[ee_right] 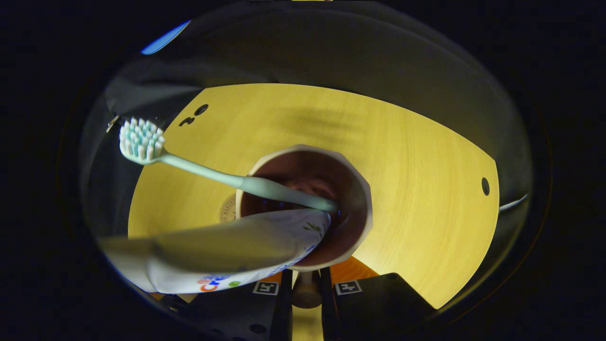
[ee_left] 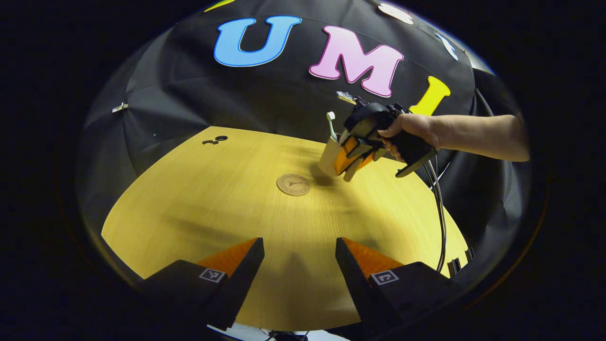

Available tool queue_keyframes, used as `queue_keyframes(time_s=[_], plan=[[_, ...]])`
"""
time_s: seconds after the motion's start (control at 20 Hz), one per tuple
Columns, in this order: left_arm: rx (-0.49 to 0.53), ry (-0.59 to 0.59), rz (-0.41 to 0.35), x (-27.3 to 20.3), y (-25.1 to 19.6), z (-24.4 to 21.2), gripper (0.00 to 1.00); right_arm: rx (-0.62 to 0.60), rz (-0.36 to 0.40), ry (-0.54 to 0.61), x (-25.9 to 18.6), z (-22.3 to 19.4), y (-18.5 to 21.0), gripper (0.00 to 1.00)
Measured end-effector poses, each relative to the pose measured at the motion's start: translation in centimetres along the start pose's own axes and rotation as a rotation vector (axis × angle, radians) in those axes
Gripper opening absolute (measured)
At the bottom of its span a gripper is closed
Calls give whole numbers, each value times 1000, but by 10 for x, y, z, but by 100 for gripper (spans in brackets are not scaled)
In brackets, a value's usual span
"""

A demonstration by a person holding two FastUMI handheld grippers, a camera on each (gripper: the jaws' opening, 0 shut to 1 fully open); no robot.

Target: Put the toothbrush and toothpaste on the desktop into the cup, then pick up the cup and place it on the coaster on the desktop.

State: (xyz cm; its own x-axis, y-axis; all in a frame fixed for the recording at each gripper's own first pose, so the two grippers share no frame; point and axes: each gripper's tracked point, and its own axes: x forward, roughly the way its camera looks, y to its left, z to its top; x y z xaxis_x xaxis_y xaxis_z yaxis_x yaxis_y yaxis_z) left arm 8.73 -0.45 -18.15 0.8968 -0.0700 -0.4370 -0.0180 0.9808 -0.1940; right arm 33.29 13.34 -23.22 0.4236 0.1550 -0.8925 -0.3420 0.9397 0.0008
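Overhead light falls bright on my desktop [ee_left: 189, 208], with soft shadows there. Edges bend and darken. The toothpaste [ee_right: 222, 255] close up blurs.

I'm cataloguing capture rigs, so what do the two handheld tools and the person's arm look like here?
Each tool is a dark, angular body with two wedge-shaped fingers that carry small square black-and-white marker tags. The left tool shows one tag on each finger. The right tool has a dark pistol-style handle, with thin dark cables hanging from it. The person's forearm is bare, with no sleeve in sight.
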Motion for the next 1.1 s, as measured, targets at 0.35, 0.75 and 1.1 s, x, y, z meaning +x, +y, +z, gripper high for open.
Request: queue_keyframes(time_s=[0.35,0.75,1.1], plan=[[-54,-13,64,-10,29,-2,96,-86,45,38,19,-6,61,28],[-86,-8,112,-15,44,-3,96,-151,42,94,41,-21,89,28],[-114,5,147,-34,59,-19,96,-159,13,116,47,-32,87,28]])
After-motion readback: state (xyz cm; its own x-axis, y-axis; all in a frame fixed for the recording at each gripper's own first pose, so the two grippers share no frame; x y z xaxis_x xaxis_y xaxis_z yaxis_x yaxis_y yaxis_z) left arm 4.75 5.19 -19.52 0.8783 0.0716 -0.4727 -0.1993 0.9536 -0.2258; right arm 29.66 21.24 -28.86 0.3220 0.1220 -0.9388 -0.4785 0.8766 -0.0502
